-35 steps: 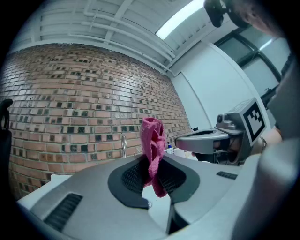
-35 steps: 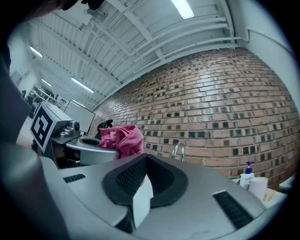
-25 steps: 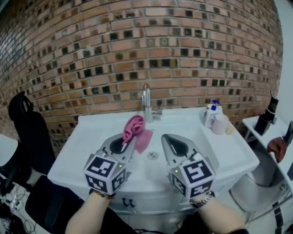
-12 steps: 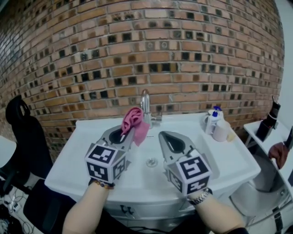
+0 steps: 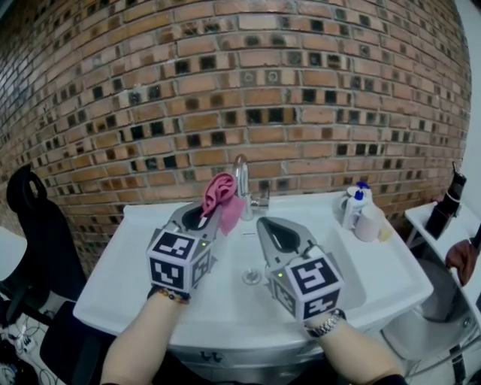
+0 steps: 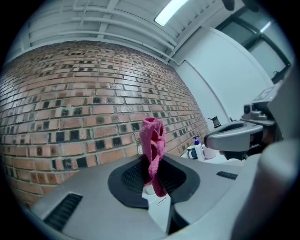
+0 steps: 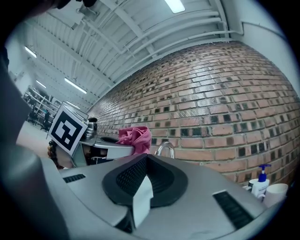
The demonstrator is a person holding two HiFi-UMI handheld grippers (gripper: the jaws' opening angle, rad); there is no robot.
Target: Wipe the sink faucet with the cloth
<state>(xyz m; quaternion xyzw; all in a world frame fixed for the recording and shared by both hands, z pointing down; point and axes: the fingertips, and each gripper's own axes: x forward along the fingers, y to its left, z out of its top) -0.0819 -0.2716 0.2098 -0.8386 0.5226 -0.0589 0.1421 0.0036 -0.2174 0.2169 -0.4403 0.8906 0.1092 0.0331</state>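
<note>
Cloth (image 5: pixel 221 198) was bunched upright in the left gripper's (image 5: pixel 213 220) clamped fingers, just short of the faucet (image 5: pixel 241 179) beyond them, ready for wiping I'd guess, while the right gripper (image 5: pixel 264 224) sat alongside, fingers together and empty.

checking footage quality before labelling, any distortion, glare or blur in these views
Head view: strong fisheye, brick wall bows, cloth and faucet are clear. Left gripper view: dark round corners, ceiling light blown out. Right gripper view: same dark corners, wall curved too.

Brick wall (image 5: pixel 316 83), black chair (image 5: pixel 43 241), ceiling strip light (image 6: pixel 171 10)
</note>
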